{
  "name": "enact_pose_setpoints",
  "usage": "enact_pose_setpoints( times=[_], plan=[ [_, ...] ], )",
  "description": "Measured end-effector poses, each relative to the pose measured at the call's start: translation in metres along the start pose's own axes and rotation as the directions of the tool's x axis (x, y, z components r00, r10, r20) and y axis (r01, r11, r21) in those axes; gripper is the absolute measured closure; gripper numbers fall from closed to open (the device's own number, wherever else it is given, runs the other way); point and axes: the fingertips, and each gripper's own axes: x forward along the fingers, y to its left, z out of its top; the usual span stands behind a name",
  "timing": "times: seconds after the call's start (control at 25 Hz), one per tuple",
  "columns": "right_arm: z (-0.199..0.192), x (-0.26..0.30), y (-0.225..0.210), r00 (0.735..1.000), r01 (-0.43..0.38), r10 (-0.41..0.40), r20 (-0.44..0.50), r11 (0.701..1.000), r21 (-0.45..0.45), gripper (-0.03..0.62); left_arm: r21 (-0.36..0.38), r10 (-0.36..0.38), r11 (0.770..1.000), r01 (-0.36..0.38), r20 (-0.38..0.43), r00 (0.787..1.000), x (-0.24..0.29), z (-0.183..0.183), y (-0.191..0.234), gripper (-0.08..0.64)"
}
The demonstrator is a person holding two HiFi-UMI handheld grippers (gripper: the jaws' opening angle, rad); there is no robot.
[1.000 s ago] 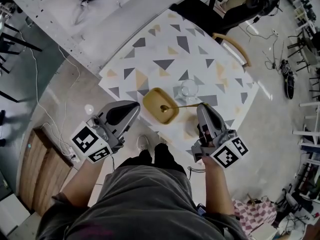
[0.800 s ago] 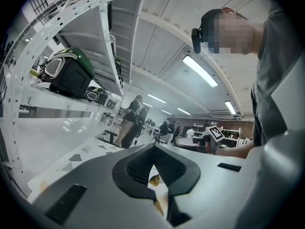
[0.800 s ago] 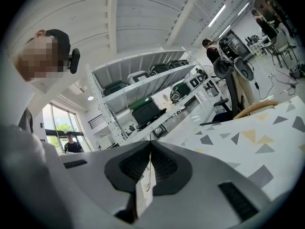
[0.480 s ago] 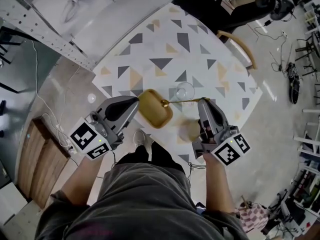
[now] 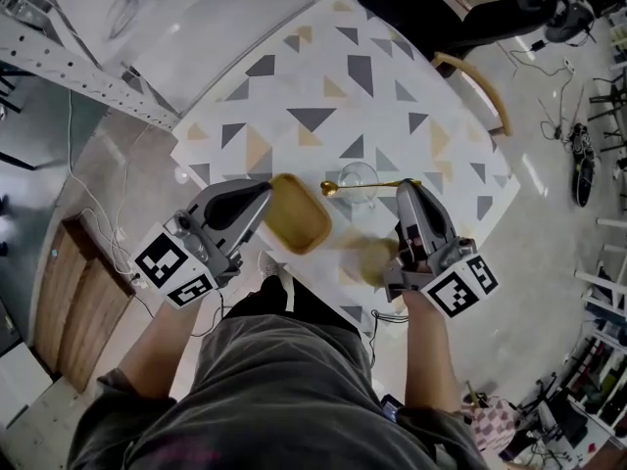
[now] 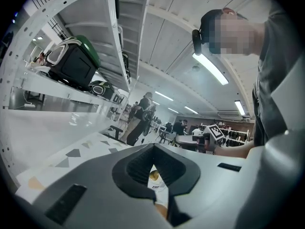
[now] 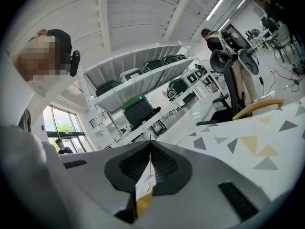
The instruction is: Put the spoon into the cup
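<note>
Here the right gripper (image 5: 409,186), clenched on the spoon (image 5: 377,183) by its handle, is holding it level across the cup (image 5: 358,172). Next it is probably pulling back and tipping the bowl in. The left gripper (image 5: 263,192), shut and empty, is hovering by the tray (image 5: 294,225).

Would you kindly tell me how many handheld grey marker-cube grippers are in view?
2. The left gripper hovers by the yellow rectangular tray at the near edge of the triangle-patterned table; the right gripper holds the gold spoon above the clear glass cup. None seems hidden.
</note>
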Motion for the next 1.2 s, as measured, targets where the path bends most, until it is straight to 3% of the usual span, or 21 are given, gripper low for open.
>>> enact_pose_setpoints(
  times=[1.2],
  plan=[
    [-0.013,-0.001,-0.083,0.997,0.082,-0.081,-0.005,0.994,0.071,0.569,-0.029,0.004,1.000,-0.006,-0.052,0.999,0.042,-0.032,0.010,0.545]
  ],
)
